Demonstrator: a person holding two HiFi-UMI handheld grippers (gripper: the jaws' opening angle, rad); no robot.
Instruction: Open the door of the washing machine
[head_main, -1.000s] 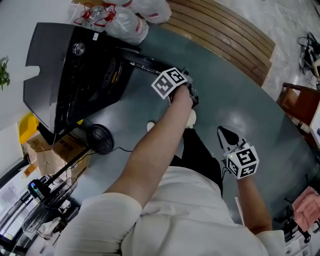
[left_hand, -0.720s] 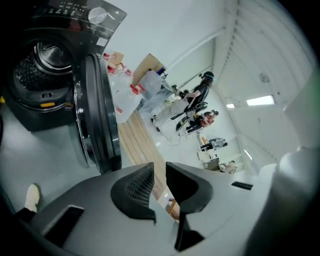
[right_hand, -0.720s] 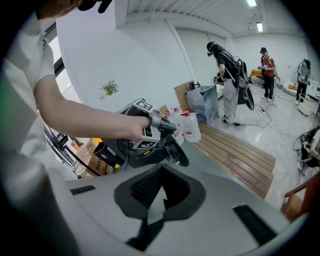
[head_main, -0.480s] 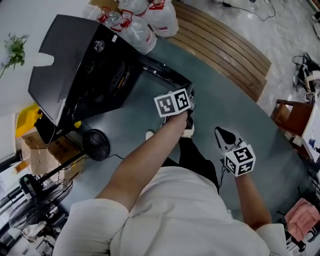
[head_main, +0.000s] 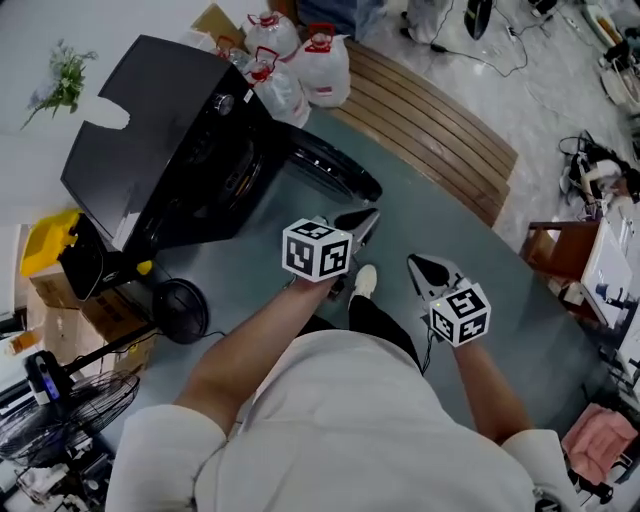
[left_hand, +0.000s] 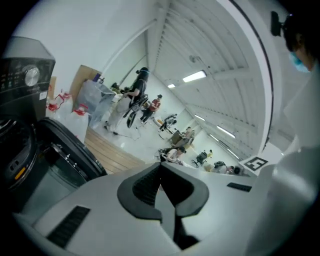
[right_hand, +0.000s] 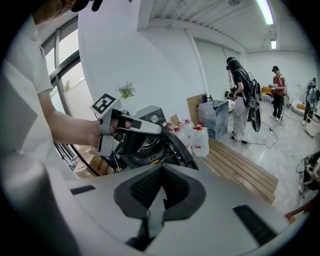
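Washing machine door (head_main: 335, 170) stands swung well out from the front of the black washing machine (head_main: 160, 150), hinged at the machine and leaving the drum mouth (head_main: 235, 165) bare. The opening step therefore looks done rather than in progress. The left tongs (head_main: 360, 222) hang clear of the machine, off the door's free edge on the person's side and touching nothing. Their jaws have just been closing and now meet tip to tip with nothing between them. The right tongs (head_main: 425, 268) are farther from the machine than the left pair, also pressed together and empty, and play no part in the door. I judge that little is left to do. If the door needs to sit wider, the left tongs would have to go back to its rim, spread their jaws and push or hook the edge farther from the machine. Otherwise both pairs only need to keep clear of the door's swing.
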